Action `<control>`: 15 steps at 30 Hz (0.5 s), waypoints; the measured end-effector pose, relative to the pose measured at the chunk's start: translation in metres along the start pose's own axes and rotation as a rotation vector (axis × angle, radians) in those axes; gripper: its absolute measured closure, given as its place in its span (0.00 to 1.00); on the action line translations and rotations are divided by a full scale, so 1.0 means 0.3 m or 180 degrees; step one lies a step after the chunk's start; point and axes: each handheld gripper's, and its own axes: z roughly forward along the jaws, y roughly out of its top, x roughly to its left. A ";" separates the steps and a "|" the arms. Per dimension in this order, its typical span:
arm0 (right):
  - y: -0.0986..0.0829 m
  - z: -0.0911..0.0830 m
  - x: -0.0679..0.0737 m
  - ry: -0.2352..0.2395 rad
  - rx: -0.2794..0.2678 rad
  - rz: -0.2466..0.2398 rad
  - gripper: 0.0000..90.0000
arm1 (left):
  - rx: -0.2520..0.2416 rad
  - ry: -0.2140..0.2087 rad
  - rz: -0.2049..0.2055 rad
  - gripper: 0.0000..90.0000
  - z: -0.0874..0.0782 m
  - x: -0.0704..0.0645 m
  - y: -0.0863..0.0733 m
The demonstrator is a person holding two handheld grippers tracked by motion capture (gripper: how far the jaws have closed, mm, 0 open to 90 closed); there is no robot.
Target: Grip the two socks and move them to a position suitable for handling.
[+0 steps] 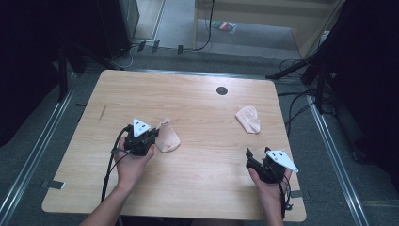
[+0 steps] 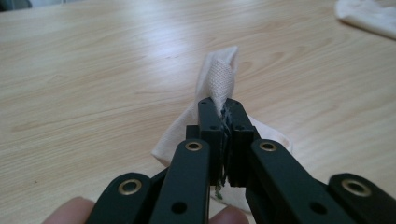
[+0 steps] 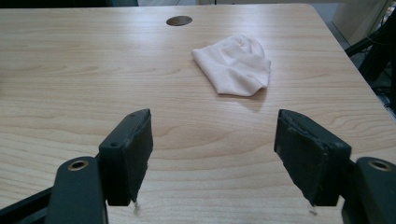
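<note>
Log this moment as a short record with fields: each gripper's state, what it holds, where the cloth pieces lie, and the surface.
surface: wooden table with a dark round hole near its far edge
left gripper: jaws shut on the near cloth, pinching up a fold of it
near cloth: pale pink, left of centre, the rest lying on the table
right gripper: jaws wide apart, holding nothing, low over the table at the near right
far cloth: pale pink, crumpled, lying free toward the far right, ahead of the right gripper
</note>
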 end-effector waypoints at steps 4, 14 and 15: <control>-0.001 -0.002 0.013 0.0020 0.0002 -0.0015 0.33 | -0.0021 -0.0236 0.0006 0.99 -0.077 -0.062 -0.027; -0.006 0.000 0.039 0.0070 0.0027 -0.0093 0.33 | 0.0241 -0.0512 0.0139 0.99 -0.031 -0.193 -0.132; -0.007 -0.001 0.041 0.0079 0.0029 -0.0104 0.33 | 0.0288 -0.0579 0.0148 0.98 -0.018 -0.204 -0.143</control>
